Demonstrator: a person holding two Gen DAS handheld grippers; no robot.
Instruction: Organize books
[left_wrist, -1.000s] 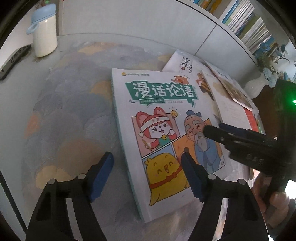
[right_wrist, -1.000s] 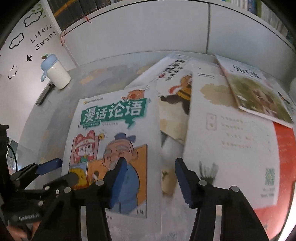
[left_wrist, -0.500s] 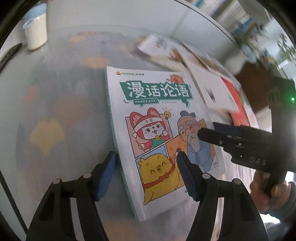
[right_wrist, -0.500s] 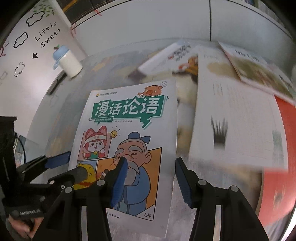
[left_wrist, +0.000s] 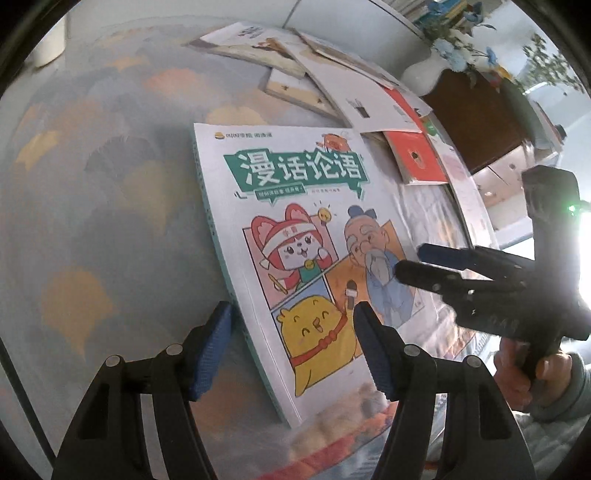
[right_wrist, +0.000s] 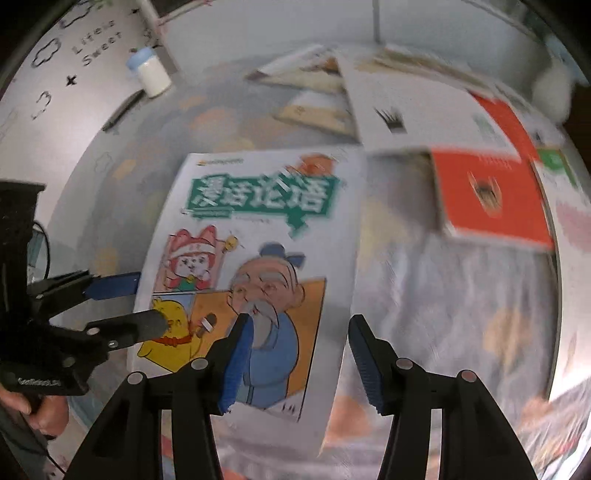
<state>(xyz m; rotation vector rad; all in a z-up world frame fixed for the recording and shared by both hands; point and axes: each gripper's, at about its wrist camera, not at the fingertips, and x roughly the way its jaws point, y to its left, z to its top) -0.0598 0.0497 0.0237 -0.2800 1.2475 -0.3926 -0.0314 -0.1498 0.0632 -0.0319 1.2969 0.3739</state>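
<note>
One comic book (left_wrist: 295, 240) with white cover, green title banner and cartoon panels, lying flat on the desk (left_wrist: 110, 221), which carries a pastel scallop-patterned cover under clear film. The book sits toward the near edge, apart from a loose pile of books (left_wrist: 332, 85) at the far right; an orange-red book (right_wrist: 491, 199) lies at the pile's near end. One white vase (left_wrist: 424, 74) holding blue flowers, far right. One white lidded cup with a blue top (right_wrist: 149, 72), far left; contents cannot be told. Left gripper (left_wrist: 291, 345): pointing steeply down, jaws at medium width, straddling the book's near left corner, the left pad outside the spine edge and the right pad over the yellow chick panel; contact cannot be told. Right gripper (right_wrist: 299, 362): pointing steeply down, jaws narrower, straddling the book's near right edge, one pad over the cover and one beyond it; grip cannot be told. A hand (left_wrist: 524, 373) in a grey sleeve holds its handle.
</note>
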